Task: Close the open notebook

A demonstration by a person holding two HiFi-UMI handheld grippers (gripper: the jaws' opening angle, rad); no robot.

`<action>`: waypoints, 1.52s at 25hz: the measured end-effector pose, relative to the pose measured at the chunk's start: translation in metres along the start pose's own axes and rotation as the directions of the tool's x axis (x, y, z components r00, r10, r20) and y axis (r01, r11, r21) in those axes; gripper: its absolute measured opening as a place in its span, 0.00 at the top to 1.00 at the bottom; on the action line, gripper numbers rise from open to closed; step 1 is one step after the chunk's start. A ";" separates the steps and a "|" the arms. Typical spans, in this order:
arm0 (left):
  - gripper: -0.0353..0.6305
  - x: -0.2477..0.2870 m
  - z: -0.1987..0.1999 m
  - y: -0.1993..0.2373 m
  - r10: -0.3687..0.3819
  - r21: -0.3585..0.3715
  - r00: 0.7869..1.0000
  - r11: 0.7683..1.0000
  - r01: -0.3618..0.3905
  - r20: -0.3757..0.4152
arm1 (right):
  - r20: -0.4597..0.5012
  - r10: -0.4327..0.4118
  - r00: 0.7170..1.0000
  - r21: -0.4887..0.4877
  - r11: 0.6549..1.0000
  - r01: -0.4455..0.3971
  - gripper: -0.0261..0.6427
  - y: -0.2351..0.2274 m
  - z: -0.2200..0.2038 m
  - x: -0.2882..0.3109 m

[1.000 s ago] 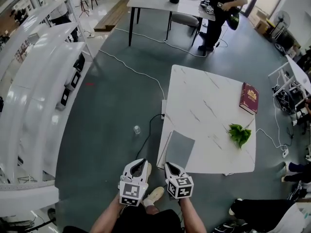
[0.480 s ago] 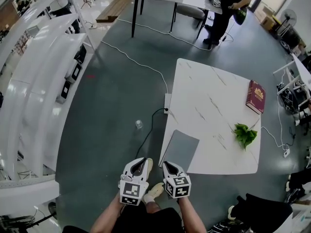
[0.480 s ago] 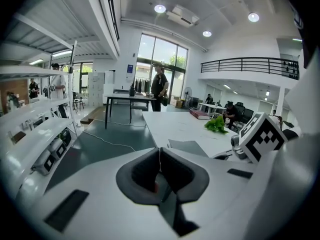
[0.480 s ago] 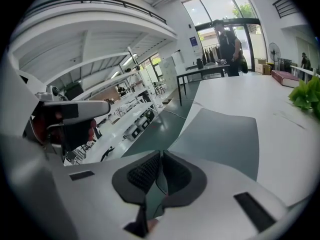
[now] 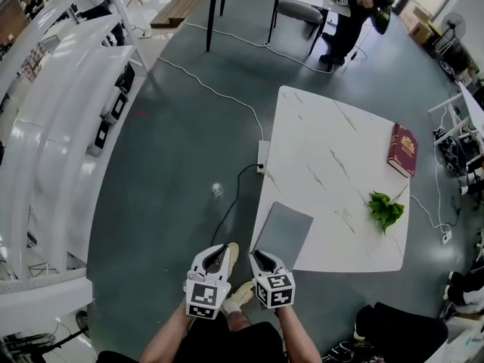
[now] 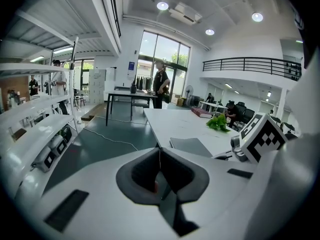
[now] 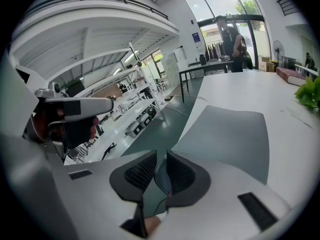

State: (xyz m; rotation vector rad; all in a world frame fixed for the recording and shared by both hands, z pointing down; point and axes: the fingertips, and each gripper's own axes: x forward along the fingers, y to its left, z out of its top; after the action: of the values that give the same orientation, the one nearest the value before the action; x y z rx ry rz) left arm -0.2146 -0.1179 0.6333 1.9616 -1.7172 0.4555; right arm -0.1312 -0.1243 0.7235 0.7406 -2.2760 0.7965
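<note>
The grey notebook [image 5: 283, 233] lies flat with its cover down on the near left corner of the white marble table [image 5: 333, 165]. It also shows in the left gripper view [image 6: 192, 146] and the right gripper view [image 7: 225, 134]. Both grippers hang side by side off the table, just in front of that corner, close to the person's body. My left gripper [image 5: 219, 249] [image 6: 160, 150] is shut with nothing in it. My right gripper [image 5: 257, 255] [image 7: 161, 155] has a narrow gap between its jaws; they are opening, with nothing between them.
A red book [image 5: 403, 150] and a green leafy sprig [image 5: 386, 210] lie on the table's right side. A power strip [image 5: 262, 157] and cables run over the floor at the table's left edge. White shelving [image 5: 68, 127] lines the left. A person [image 5: 363, 6] stands by a far table.
Both grippers have sunk slightly toward the person and stay side by side. The table and notebook have drifted a little right in the head view. The notebook itself has not moved.
</note>
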 end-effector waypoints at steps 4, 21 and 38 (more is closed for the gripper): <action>0.91 0.003 -0.003 0.003 0.002 -0.003 1.000 1.000 -0.002 -0.005 | -0.025 0.025 0.999 -0.003 1.000 -0.025 0.77 0.003 -0.008 0.006; 0.91 0.003 -0.003 0.010 -0.001 -0.014 1.000 1.000 0.001 -0.002 | -0.042 0.023 0.999 -0.010 1.000 -0.024 0.69 0.008 -0.010 0.012; 0.91 -0.041 0.057 -0.029 -0.032 0.065 0.994 0.998 0.025 0.103 | 0.135 -0.049 0.990 -0.068 0.996 0.059 0.71 0.009 0.050 -0.072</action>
State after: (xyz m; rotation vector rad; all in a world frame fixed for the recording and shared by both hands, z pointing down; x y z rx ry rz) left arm -0.1962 -0.1134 0.5599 2.0860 -1.7550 0.4092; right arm -0.1074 -0.1313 0.6396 0.8410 -2.3785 0.6546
